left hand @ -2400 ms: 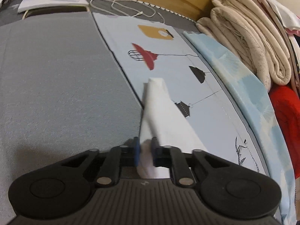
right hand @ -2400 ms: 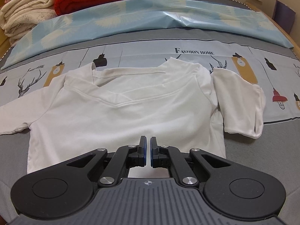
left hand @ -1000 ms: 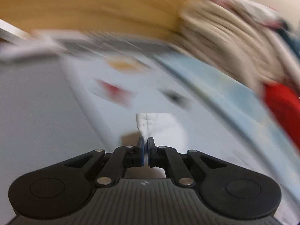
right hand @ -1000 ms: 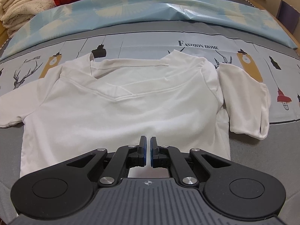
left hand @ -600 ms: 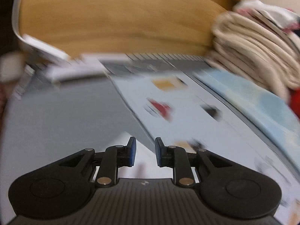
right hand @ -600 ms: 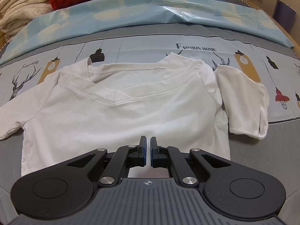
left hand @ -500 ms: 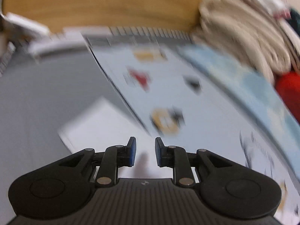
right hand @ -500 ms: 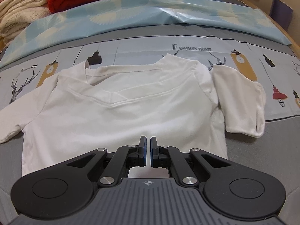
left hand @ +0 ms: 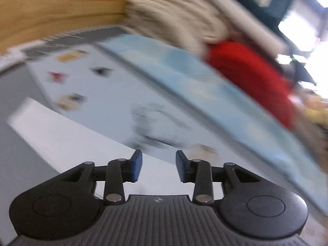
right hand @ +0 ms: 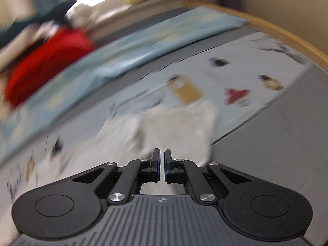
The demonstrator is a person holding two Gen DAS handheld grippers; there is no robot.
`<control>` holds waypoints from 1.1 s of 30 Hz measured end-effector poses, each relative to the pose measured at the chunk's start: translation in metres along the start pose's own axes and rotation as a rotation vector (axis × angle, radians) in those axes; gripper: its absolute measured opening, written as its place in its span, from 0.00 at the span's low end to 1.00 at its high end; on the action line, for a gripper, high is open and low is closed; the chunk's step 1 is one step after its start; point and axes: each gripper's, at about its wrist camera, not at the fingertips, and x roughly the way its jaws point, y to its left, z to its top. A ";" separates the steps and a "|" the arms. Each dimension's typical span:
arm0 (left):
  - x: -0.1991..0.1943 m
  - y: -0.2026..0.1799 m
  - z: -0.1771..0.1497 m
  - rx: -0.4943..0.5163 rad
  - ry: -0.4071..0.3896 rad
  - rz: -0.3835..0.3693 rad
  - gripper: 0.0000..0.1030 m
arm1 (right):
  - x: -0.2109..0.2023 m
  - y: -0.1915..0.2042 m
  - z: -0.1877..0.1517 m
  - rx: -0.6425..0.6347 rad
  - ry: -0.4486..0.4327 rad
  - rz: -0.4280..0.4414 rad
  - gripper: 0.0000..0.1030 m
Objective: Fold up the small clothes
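Note:
The white shirt (left hand: 71, 135) lies flat on the bed, a blurred pale shape below and left of my left gripper (left hand: 158, 165). That gripper's jaws are opening, and nothing is between the blue pads (left hand: 137, 164). In the right wrist view the shirt's short sleeve (right hand: 178, 127) lies just ahead of my right gripper (right hand: 161, 157). The right gripper is shut and tilted, and I see no cloth pinched between its pads. Both views are smeared by motion.
The printed bed sheet (left hand: 114, 94) lies under the shirt, beside plain grey cover (right hand: 276, 139). Along the far side run a light blue folded cloth (left hand: 205, 94), a red garment (left hand: 252, 75) and stacked beige blankets (left hand: 174, 14). A wooden headboard (left hand: 61, 6) stands behind.
The left gripper let go of the white sleeve, opened and swung up and right over the shirt. The right gripper, still shut, rolled and swung toward the shirt's right sleeve.

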 end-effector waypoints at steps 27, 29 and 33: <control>0.079 -0.111 -0.088 0.256 0.281 -0.061 0.41 | 0.161 -0.044 0.015 -0.065 0.101 -0.043 0.11; 0.081 -0.113 -0.087 0.258 0.285 -0.064 0.41 | 0.164 -0.047 0.022 -0.101 0.067 -0.054 0.04; 0.083 -0.116 -0.088 0.263 0.286 -0.067 0.41 | 0.153 -0.076 0.047 -0.046 -0.054 -0.074 0.03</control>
